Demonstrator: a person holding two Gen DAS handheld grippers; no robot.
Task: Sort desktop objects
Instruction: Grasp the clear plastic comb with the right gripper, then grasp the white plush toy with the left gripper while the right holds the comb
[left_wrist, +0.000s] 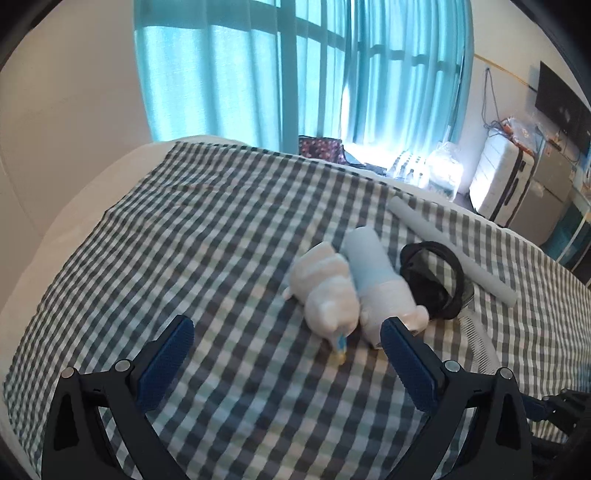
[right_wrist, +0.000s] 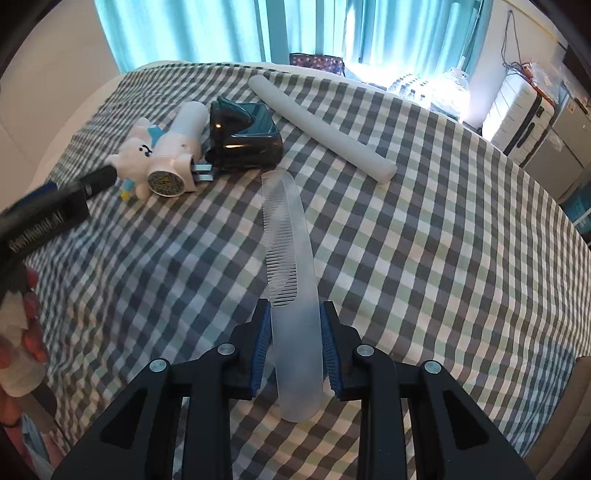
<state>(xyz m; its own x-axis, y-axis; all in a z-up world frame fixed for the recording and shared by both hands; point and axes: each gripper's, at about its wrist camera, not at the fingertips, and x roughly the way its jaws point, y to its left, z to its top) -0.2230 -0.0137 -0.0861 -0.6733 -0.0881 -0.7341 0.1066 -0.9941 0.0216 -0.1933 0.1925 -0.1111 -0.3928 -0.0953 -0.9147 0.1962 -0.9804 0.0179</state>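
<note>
Presently, on the checked cloth (right_wrist: 406, 221) covering the table, the following are counted.

Item one: translucent comb (right_wrist: 291, 280), held by the right gripper (right_wrist: 295, 325). Both blue pads (right_wrist: 261, 347) press its handle end; the toothed end points toward 12 o'clock, teeth facing 9 o'clock. In the left wrist view only part of the comb (left_wrist: 480, 339) shows, at 4 o'clock from the toys.

Item two: white plush toy (left_wrist: 325, 291), lying on the cloth, a small blue and yellow tag at its near end. In the right wrist view the plush toy (right_wrist: 133, 155) sits at 10 o'clock from the comb.

Item three: white and pale blue bottle-shaped toy (left_wrist: 373, 280), on its side, touching the plush toy at its 3 o'clock flank. Its round base label faces the right wrist camera, where the bottle-shaped toy (right_wrist: 177, 151) shows two metal prongs beside that base.

Item four: dark container (left_wrist: 436, 280) with a teal rim, on its side, just beside the bottle-shaped toy at 3 o'clock; dark container (right_wrist: 243, 136) in the other view.

Item five: pale foam tube (right_wrist: 317, 125), lying diagonally at 1 o'clock from the container, apart from it.

Left gripper (left_wrist: 286, 332): jaws spread wide, nothing between them, hovering near the plush toy, which lies at 12 o'clock from it.

Backdrop: teal curtain (left_wrist: 295, 74) over a bright window.
</note>
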